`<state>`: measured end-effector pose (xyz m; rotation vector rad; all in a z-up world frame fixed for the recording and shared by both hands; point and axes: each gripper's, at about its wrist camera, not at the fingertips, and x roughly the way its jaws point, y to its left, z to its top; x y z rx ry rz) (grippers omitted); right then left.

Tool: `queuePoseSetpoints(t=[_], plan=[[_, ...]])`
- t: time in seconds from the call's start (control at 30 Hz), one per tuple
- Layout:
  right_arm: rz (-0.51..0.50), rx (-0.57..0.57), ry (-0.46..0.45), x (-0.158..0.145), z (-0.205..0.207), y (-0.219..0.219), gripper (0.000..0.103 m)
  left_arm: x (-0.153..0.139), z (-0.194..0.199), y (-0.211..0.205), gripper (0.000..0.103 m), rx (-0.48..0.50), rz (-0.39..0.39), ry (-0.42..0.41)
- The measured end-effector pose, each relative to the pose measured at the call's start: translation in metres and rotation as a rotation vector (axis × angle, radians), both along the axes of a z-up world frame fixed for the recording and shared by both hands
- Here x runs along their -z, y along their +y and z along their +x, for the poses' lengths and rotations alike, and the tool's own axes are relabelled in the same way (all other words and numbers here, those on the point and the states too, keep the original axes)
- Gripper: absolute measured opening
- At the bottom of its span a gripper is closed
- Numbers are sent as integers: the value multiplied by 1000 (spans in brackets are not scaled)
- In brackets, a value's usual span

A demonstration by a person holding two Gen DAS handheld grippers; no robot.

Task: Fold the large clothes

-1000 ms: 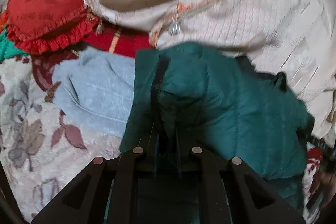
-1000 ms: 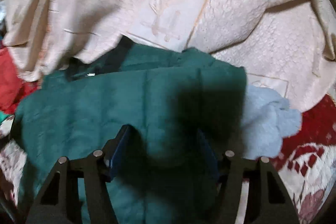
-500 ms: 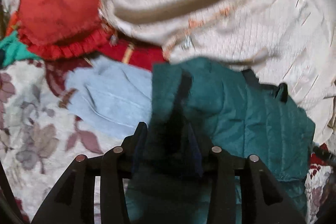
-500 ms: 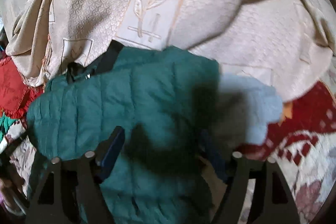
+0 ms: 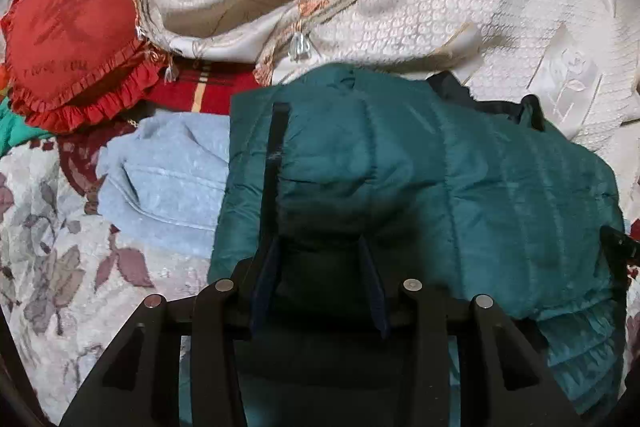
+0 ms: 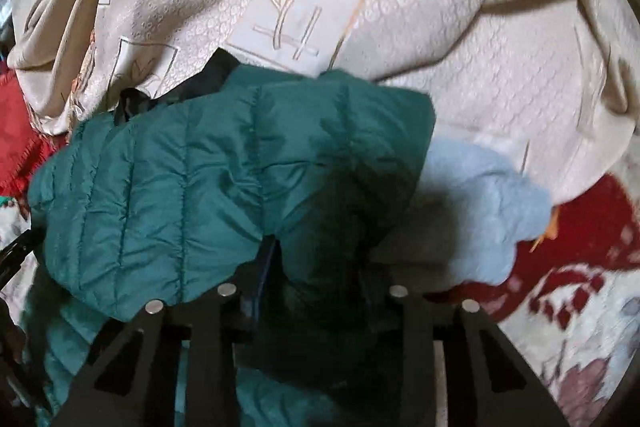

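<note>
A dark green quilted puffer jacket [image 5: 440,179] lies folded over on the bed, with a black zip strip along its left edge; it also fills the right wrist view [image 6: 192,179]. My left gripper [image 5: 320,267] is open, its blue-padded jaws spread apart over the jacket's near fold. My right gripper [image 6: 316,259] sits low on the jacket's right part, with puffy fabric bunched between its jaws. The jaw tips are partly buried in shadowed fabric, and the gap looks moderate.
A light blue garment [image 5: 172,179] lies under the jacket [image 6: 480,203]. A red frilled cushion [image 5: 76,43] sits far left. A cream embroidered bedspread [image 5: 460,11] is heaped behind [image 6: 360,7]. A floral blanket [image 5: 52,267] covers the bed.
My left gripper opened and let go of the jacket's fold. My right gripper moved in and its jaws narrowed around the jacket's right part. The jacket now lies folded further.
</note>
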<state>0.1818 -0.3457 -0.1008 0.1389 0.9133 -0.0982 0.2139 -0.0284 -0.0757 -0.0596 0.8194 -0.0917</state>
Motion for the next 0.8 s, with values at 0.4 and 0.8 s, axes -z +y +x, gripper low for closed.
queuePoseSetpoints(t=[0.4,0.8], plan=[[98,115,-7,-2,-18,-28,59,13,5,-3,26,-12,-17,19],[21,-124,-63,-22,-13,34,60,14,7,-6,29,-22,-3,23]])
